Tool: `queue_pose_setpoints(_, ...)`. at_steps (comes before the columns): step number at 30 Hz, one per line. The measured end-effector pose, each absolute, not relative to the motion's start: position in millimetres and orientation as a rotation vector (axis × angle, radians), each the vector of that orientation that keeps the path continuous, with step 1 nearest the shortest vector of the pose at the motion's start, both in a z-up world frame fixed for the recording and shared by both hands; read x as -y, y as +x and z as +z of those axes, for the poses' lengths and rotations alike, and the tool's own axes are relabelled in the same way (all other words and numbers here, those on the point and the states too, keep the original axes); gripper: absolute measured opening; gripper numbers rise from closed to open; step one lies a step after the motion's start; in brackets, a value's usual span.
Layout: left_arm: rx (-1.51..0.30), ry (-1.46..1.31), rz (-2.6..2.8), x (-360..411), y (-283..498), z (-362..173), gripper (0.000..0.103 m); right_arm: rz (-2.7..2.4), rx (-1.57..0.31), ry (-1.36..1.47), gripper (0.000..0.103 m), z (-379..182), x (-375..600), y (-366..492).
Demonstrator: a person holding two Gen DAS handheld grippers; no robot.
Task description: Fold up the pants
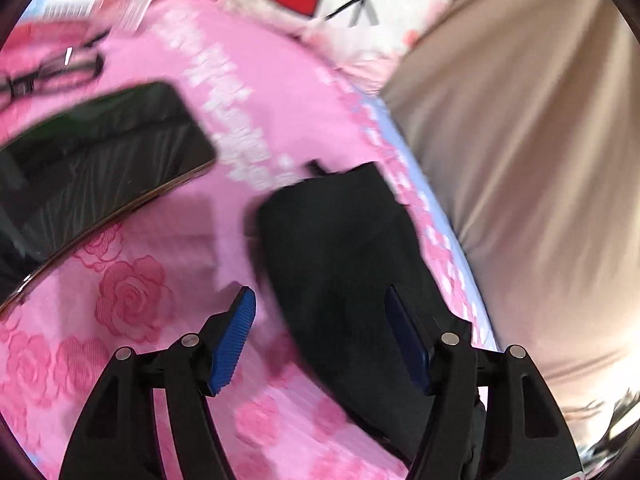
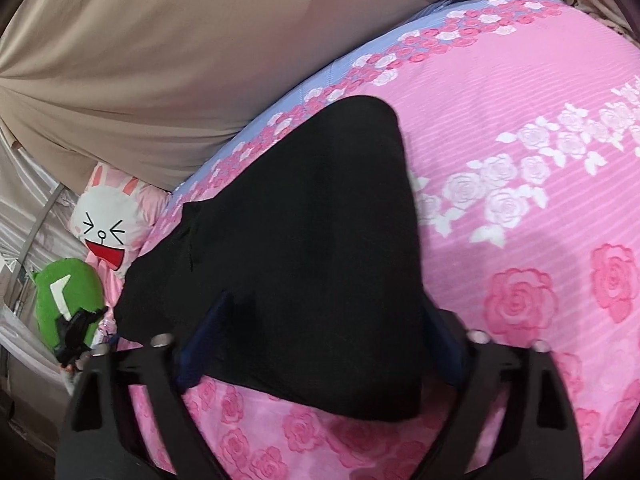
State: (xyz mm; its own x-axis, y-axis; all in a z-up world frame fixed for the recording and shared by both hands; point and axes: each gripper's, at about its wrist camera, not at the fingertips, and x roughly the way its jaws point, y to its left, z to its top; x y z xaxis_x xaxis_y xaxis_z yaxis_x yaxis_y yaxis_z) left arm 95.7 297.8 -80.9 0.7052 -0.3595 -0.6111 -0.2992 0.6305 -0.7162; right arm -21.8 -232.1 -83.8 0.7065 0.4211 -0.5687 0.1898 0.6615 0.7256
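Black pants (image 2: pixel 304 216) already compact bundle on pink bedspread (image 2: pixel 520 184). My left gripper (image 1: pixel 320 340) gaping, empty. My right gripper (image 2: pixel 320 344) straddles bundle edge; grip unclear. Final fold, smoothing likely remain.

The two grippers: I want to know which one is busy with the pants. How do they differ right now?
The left gripper stands wide open, its blue pads bare, with the black pants lying just ahead on the pink bedspread. The right gripper has the pants bunched between its fingers, hiding its pads; whether they press is unclear. Both point down at the same garment.
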Motion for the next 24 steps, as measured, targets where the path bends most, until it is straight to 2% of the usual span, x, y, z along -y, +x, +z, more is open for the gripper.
queue_pose_setpoints(2, -0.79, -0.934, -0.04, -299.3, 95.9, -81.9, 0.064, 0.143, -0.787, 0.876, 0.025, -82.9, 235.5, -21.8)
queue_pose_setpoints(3, -0.788, -0.945, -0.053, -297.7, 96.3, -80.4, 0.064, 0.136, -0.765, 0.881, 0.021, -76.8, 241.1, -26.5)
queue_pose_setpoints(9, -0.779, -0.835, -0.088, -264.8, 90.2, -58.3, 0.064, 0.055, -0.696, 0.764, 0.017, -34.4, 276.9, -60.8)
queue_pose_setpoints(14, -0.81, -0.78, -0.19, -219.7, 79.4, -52.0, 0.065, -0.108, -0.704, 0.772, 0.017, -44.5, 331.7, -100.0)
queue_pose_setpoints(16, -0.843, -0.756, -0.225, -198.1, 79.7, -57.2, 0.065, -0.144, -0.739, 0.785, 0.02, -62.6, 350.5, -113.5)
queue_pose_setpoints(18, -0.864, -0.728, -0.223, -184.0, 82.1, -62.5, 0.065, -0.214, -0.787, 0.767, 0.034, -77.7, 357.4, -120.5)
queue_pose_setpoints(21, -0.879, -0.715, -0.194, -172.5, 86.5, -65.1, 0.065, -0.329, -0.73, 0.591, 0.036, -54.1, 342.3, -130.3)
queue_pose_setpoints(24, -0.866, -0.723, -0.197, -172.0, 88.3, -58.5, 0.065, -0.097, -0.648, 0.466, 0.056, -17.5, 290.2, -111.7)
